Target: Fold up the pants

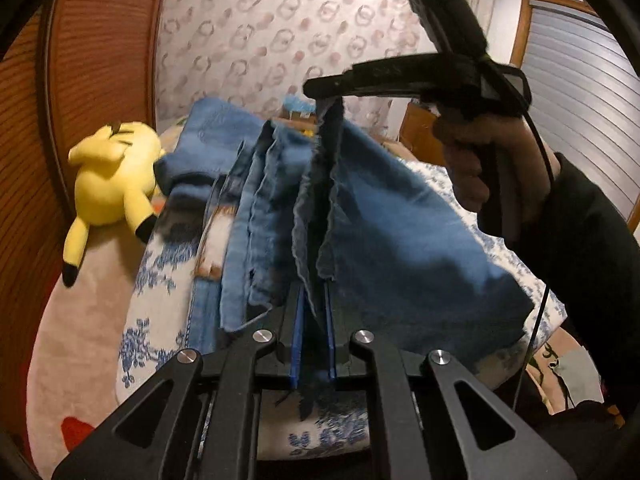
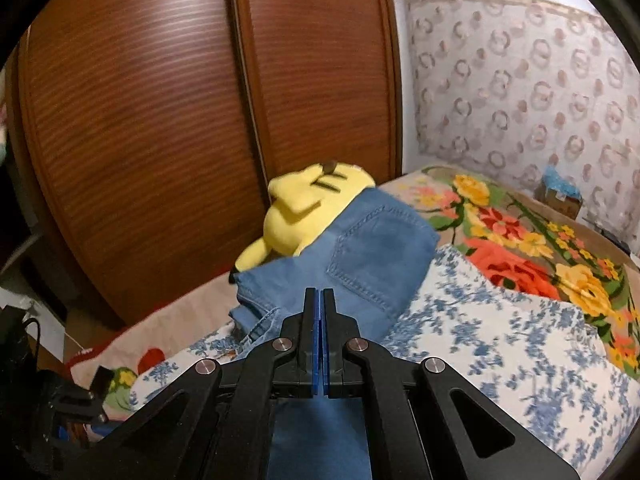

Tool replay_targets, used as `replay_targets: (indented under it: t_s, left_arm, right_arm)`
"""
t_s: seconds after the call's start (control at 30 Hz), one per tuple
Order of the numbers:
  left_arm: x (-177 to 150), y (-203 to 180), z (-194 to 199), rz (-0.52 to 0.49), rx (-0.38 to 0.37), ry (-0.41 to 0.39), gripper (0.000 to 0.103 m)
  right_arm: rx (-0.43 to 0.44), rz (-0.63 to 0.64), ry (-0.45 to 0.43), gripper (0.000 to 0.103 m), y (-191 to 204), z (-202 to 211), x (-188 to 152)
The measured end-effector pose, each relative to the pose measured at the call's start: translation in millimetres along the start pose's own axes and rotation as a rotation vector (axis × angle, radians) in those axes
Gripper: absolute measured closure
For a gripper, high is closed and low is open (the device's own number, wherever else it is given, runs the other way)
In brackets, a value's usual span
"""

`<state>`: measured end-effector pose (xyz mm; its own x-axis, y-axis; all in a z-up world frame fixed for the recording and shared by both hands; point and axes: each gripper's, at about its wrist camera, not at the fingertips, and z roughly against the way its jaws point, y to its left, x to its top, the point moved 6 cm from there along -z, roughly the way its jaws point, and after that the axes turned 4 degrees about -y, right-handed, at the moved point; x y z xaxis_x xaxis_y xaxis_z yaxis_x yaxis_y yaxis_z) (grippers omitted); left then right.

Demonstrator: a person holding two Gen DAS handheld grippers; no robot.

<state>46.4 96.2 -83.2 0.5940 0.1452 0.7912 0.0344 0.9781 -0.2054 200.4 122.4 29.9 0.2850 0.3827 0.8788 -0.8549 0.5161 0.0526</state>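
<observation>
Blue denim pants point(image 1: 392, 232) hang lifted over the bed, stretched between both grippers. My left gripper point(image 1: 314, 292) is shut on a frayed hem of the pants. My right gripper point(image 1: 320, 92), seen from the left wrist view with the hand on its handle, is shut on the upper edge of the same cloth. In the right wrist view the right gripper point(image 2: 319, 294) has its jaws pressed together, with denim below them, and the waist end of the pants point(image 2: 372, 248) with a back pocket lies on the bed.
A yellow plush toy point(image 1: 116, 176) lies on the bed at the left, also in the right wrist view point(image 2: 304, 208), next to the pants' waist. A blue-flowered white sheet point(image 2: 500, 344) and a bright floral blanket point(image 2: 520, 240) cover the bed. Brown wardrobe doors point(image 2: 160, 120) stand close by.
</observation>
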Motion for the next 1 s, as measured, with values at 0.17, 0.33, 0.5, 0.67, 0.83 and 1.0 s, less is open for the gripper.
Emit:
replay_targets:
  t_s: [0.17, 0.33, 0.5, 0.67, 0.83, 1.0]
  left_arm:
    - [-3.9, 5.7, -0.1, 0.009, 0.008, 0.003, 0.092]
    - [-2.9, 8.0, -0.3, 0.010, 0.022, 0.009, 0.092]
    - [0.2, 2.8, -5.0, -0.007, 0.031, 0.012, 0.075]
    - [6.0, -7.5, -3.1, -0.038, 0.026, -0.020, 0.031]
    - [9.4, -15.8, -7.6, -0.055, 0.029, -0.027, 0.025]
    - [11.2, -28.5, -14.7, -0.073, 0.019, -0.020, 0.025]
  right_arm:
    - [-0.023, -0.019, 0.033, 0.102, 0.5, -9.0, 2.4]
    - [-0.019, -0.017, 0.019, 0.070, 3.7, 11.2, 1.1]
    - [-0.059, -0.031, -0.015, 0.058, -6.8, 35.0, -6.8]
    - [-0.105, -0.046, -0.013, 0.052, -20.3, 75.0, -41.2]
    - [-0.204, -0.057, 0.031, 0.047, -39.0, 116.8, -92.9]
    - [-0.271, -0.135, 0.075, 0.047, -56.5, 153.9, -143.6]
